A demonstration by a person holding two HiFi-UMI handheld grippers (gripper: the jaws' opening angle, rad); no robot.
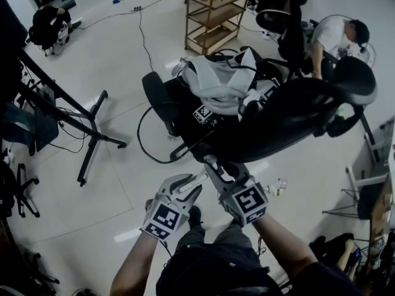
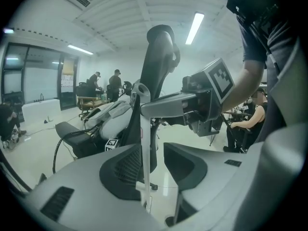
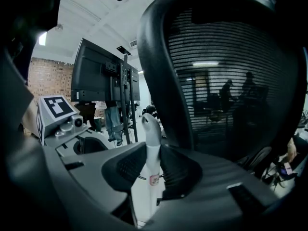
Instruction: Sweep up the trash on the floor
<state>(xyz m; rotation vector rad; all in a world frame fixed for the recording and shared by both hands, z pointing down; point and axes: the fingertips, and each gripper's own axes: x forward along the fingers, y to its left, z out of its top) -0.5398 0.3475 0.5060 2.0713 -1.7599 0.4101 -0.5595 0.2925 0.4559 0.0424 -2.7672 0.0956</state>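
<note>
– Left gripper (image 1: 187,188) is spread around the white handle (image 2: 143,143). The stick sits by one pad and the other pad is off it, so it probably needs to clamp down before any stroke or the stick will wobble.

– Yep. Right gripper (image 1: 219,170) pinches that same handle higher up, near its tip. The likely trash, a small clear bottle (image 1: 277,187), lies on the floor just right of that claw, near the office chair (image 1: 290,116).

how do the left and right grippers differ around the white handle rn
The right gripper pinches the white handle; the left gripper has its jaws apart, the handle against one pad only. The right gripper holds near the rounded top; the left gripper is further down the shaft. Both have the handle between their jaws.
</note>
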